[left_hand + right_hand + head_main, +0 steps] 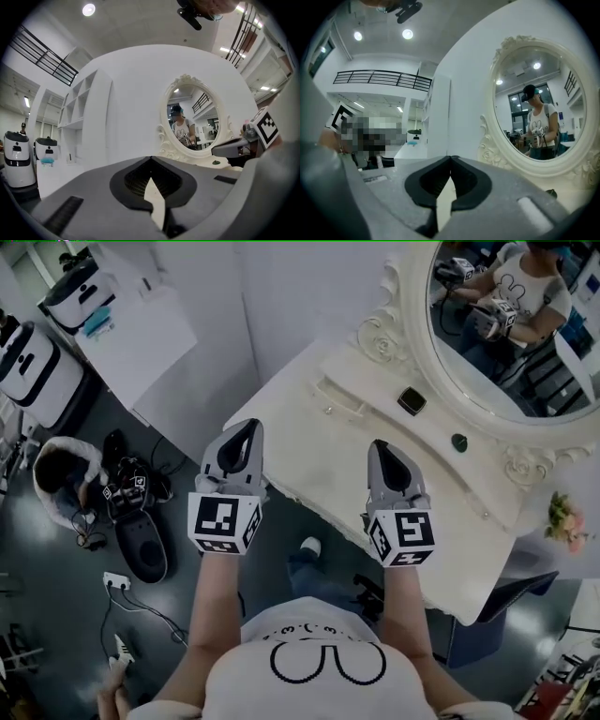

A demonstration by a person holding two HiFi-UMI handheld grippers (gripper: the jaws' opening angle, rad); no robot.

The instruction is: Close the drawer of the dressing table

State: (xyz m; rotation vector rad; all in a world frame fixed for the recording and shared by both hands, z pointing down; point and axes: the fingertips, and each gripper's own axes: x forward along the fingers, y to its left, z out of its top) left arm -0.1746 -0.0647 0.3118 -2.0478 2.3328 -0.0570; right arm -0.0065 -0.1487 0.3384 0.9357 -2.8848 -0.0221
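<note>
My L tongs [247, 426] & R tongs [379, 446] both pinched tight, empty, tips at white bench [319, 442] front edge.

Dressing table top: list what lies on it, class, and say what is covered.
A small black square object and a small dark round one lie near the mirror. The left tongs and right tongs cover parts of the dressing table at its front, hiding what lies beneath.
</note>
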